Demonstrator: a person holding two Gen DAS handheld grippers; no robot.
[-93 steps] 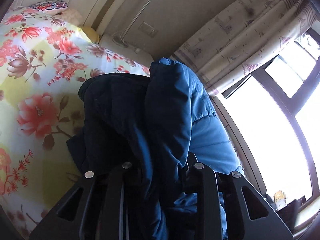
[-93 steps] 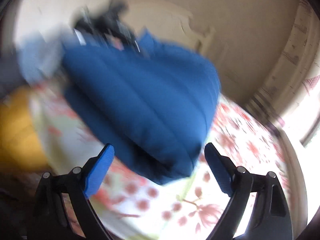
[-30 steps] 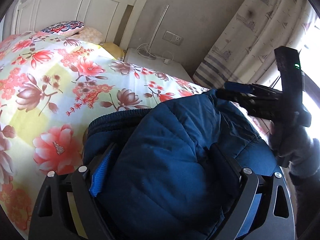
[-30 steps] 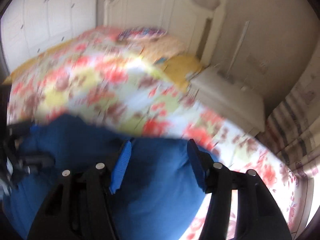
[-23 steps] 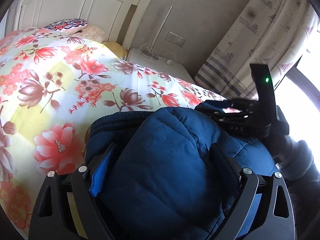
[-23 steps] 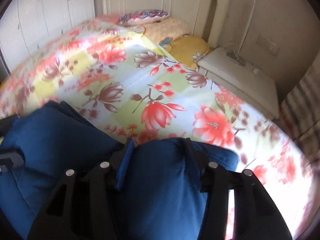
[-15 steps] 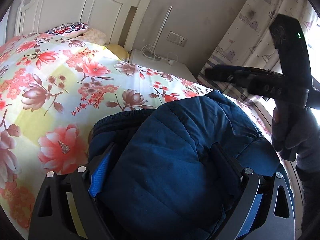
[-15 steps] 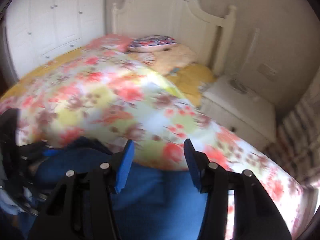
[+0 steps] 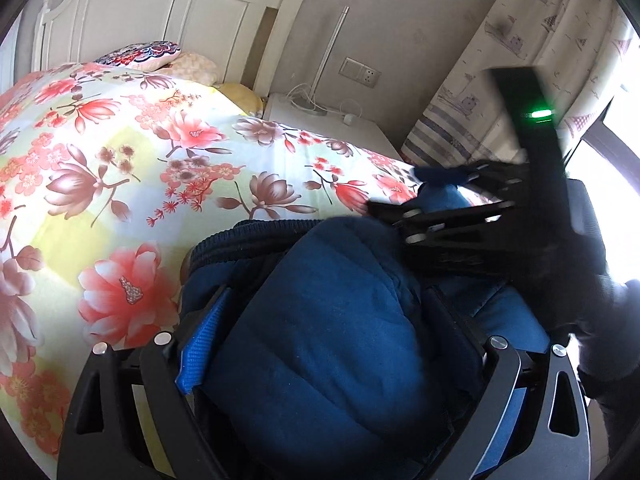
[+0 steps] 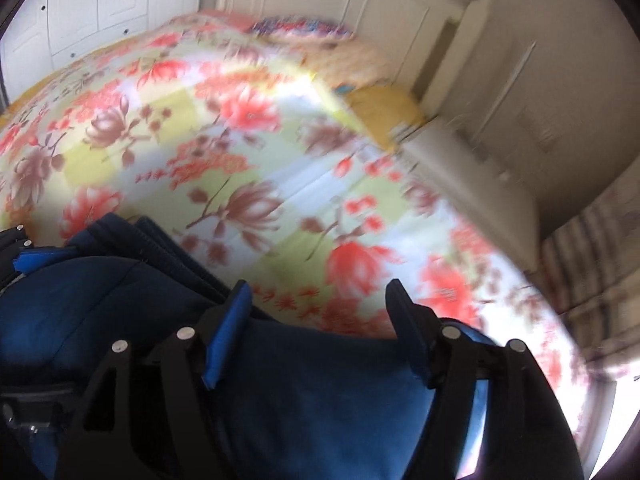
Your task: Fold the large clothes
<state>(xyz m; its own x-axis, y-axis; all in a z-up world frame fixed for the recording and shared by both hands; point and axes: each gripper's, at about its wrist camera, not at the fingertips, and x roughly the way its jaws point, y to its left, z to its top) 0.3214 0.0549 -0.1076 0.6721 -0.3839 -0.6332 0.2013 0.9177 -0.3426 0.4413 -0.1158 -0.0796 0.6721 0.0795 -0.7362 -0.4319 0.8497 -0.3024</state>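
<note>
Jacket [image 9: 340, 340], folded into a thick bundle, lay on the bed [image 9: 120, 168] near its window-side edge. Left gripper [image 9: 332, 360] clamped the bundle, likely to hold the fold. Right gripper [image 10: 320, 320], jaws just widened, straddled the fabric without pressing it.
</note>
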